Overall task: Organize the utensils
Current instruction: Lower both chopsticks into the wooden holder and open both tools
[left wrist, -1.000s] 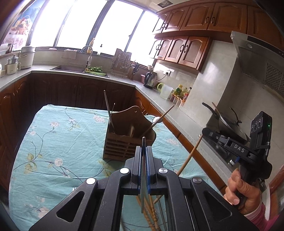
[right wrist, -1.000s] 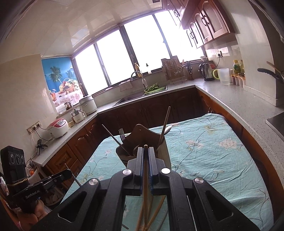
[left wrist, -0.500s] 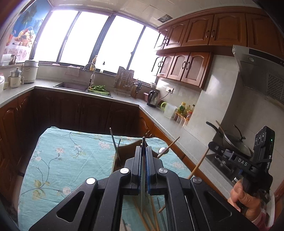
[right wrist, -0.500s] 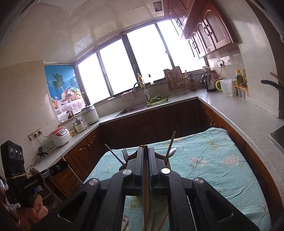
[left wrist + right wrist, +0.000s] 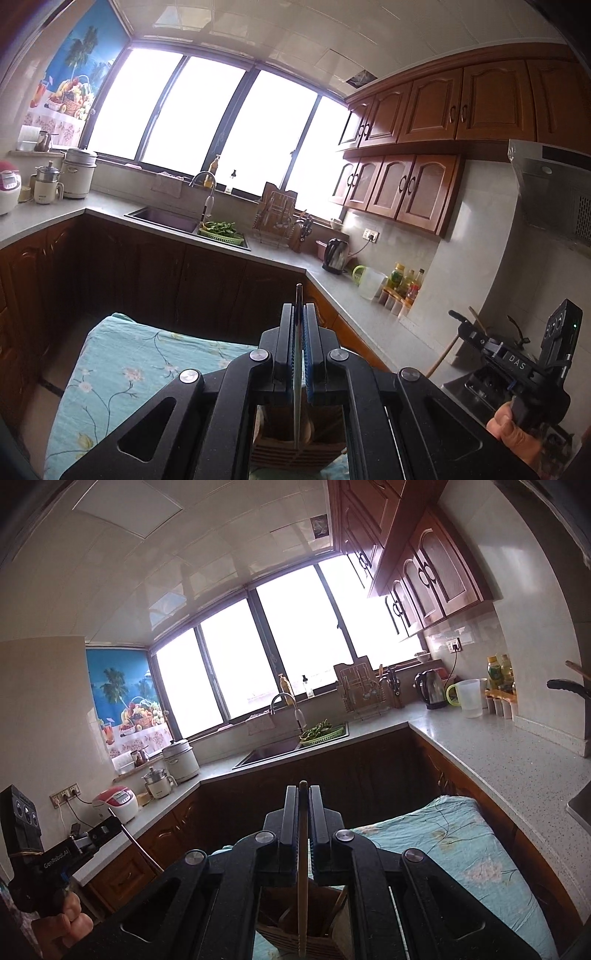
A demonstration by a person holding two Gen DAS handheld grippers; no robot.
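Left wrist view: flowered teal tablecloth (image 5: 122,373) fills the lower left of the frame. Bottom centre, your left gripper (image 5: 300,314) has its jaws pinched narrow on a thin dark metal utensil handle (image 5: 297,369); the handle's tip sticks out just above the fingertips, and the rest runs down between the black arms. Directly under it, at the bottom edge, sits the slatted brown wooden utensil holder (image 5: 295,448) on the cloth. Can't tell which utensil that handle belongs to. Lower right of the frame: your right hand (image 5: 517,439) on the second black gripper, with a light wooden stick (image 5: 441,360) angling down from its front.

Right wrist view: lower left of the frame, your left hand (image 5: 62,926) and its gripper, a thin dark rod slanting down from the nose. Bottom centre, your right gripper (image 5: 303,794) is clamped narrow on a long light wooden chopstick (image 5: 303,867), held near upright. Its lower end hangs in front of the utensil holder (image 5: 295,932); whether it touches, can't tell. Other handles stand inside the holder. Tablecloth (image 5: 454,849) spreads to the lower right.
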